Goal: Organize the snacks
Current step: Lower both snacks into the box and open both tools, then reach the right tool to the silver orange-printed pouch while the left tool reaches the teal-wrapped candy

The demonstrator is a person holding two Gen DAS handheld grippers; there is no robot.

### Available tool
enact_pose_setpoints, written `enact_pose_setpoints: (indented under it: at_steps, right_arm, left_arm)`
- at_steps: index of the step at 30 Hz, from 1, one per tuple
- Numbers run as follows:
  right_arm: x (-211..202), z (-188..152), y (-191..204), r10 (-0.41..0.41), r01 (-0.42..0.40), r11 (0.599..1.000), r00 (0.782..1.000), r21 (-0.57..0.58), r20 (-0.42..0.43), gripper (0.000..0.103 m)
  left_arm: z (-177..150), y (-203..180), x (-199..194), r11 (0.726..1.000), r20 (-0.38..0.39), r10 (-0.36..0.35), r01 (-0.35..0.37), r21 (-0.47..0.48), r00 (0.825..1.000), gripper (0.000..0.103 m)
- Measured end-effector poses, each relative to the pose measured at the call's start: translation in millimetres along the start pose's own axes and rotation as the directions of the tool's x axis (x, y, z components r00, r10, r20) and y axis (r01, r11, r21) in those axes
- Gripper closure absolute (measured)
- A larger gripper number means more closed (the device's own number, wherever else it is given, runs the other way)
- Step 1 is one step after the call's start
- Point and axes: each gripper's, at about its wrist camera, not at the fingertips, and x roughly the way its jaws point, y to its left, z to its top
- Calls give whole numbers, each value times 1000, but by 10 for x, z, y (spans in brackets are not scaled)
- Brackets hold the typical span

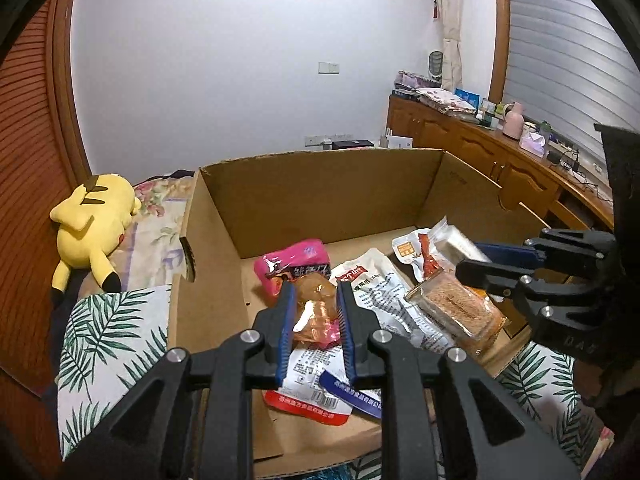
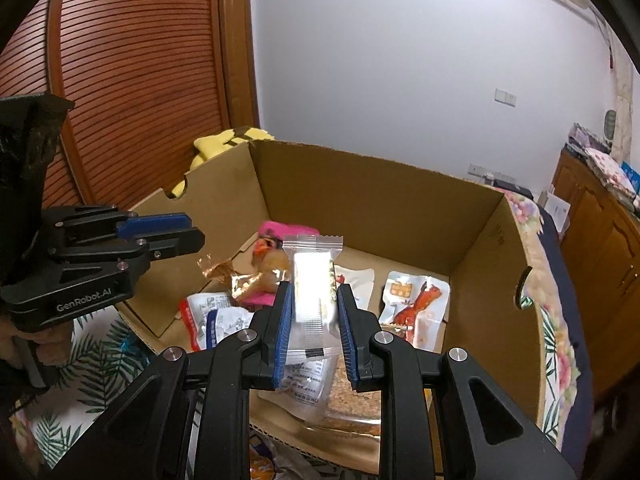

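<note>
An open cardboard box point(image 1: 320, 196) point(image 2: 380, 200) holds several snack packets. My left gripper point(image 1: 316, 292) is shut on a clear packet of brown snack with pink trim point(image 1: 316, 312), held over the box's near left part; that packet shows in the right wrist view point(image 2: 244, 280). My right gripper point(image 2: 314, 292) is shut on a clear and silver wrapped bar point(image 2: 312, 280), held upright above the box; the gripper appears from the side in the left wrist view point(image 1: 472, 260). A pink packet point(image 1: 296, 258), a white printed packet point(image 1: 376, 284), a packet with a red snack point(image 1: 420, 254) and a brown cake pack point(image 1: 460, 308) lie inside.
A yellow plush toy point(image 1: 92, 228) lies on the bed left of the box. A leaf-print cloth point(image 1: 112, 344) lies under the box's near side. A wooden cabinet point(image 1: 480, 144) with clutter runs along the right. A slatted wooden door point(image 2: 136, 80) stands at the left.
</note>
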Motion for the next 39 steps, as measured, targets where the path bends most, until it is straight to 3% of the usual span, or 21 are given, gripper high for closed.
enact_pose_setpoints:
  at_steps: [6,10,12,15,25,33,39]
  right_arm:
    - [9,9,-12,4,-4,1000,1000,7,-1,81]
    - [12,12,-1,5,-5,1000,1000,7,3,78]
    - [9,4,-6,7,-7,1000,1000,17,13,68]
    - [-10,-14,-10,11,-12,1000,1000,25,27,68]
    - [-478,-148,156,24,-27,999,996,38,88,64]
    - [-831,-479,360,15,-22,998,995,64,103,47]
    - [-800,-772,420,-18,13,995,999,99,46,31]
  left_arm:
    - [-9,-2,-12,1000,3,6,-6,5,1000,83]
    - [-20,-14,-28,1000,11,-9,9,3,1000,76]
    - [-27,-15,-38,1000,19,-23,23,5,1000,72]
    - [-43,-36,-73,1000,28,-27,27,8,999,69]
    - [-121,-47,-499,1000,83,-20,19,13,996,67]
    - [-351,-44,-956,999,134,3,-8,35,991,64]
    - [-581,-89,-1123,997,139,22,-32,67,990,63]
